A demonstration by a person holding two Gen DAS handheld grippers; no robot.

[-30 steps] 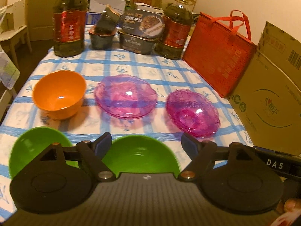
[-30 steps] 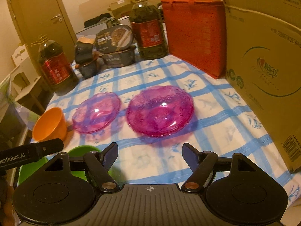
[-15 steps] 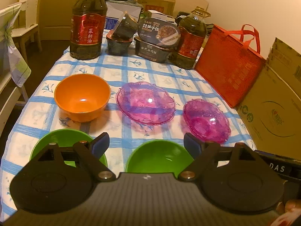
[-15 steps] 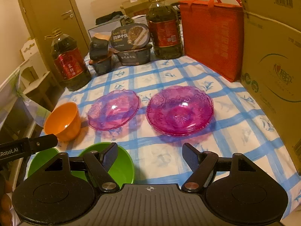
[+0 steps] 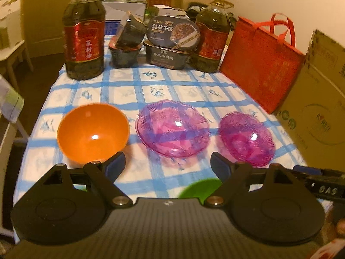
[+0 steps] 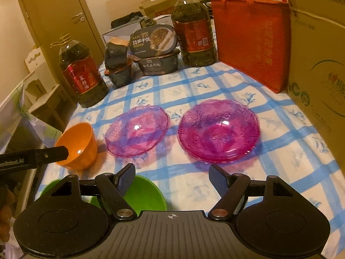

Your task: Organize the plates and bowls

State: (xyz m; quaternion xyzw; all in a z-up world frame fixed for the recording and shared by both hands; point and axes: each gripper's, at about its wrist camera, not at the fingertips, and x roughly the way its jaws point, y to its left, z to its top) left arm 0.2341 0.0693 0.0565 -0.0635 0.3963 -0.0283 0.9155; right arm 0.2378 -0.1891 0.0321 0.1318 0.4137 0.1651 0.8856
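Two grippers hang over a blue-checked tablecloth (image 5: pixel 138 86), both w/ jaws wide apart & nothing between them. Cardboard box (image 6: pixel 319 69) stands at the right edge, red tote bag (image 6: pixel 252 36) just beside it. Two oil bottles (image 5: pixel 84 32) (image 6: pixel 194 28) at the far end w/ food packs between. Bigger pink plate stack (image 6: pixel 217 129) sits ahead of right gripper (image 6: pixel 172 174); single paler pink plate (image 6: pixel 137 130) left of it, apart. Orange bowl (image 5: pixel 92 133) farther left, just ahead of left gripper (image 5: pixel 168 164). Green bowl (image 6: pixel 144 192) nearest, partly hidden under right gripper; second green bowl (image 6: pixel 50 186) just left of it, mostly hidden.
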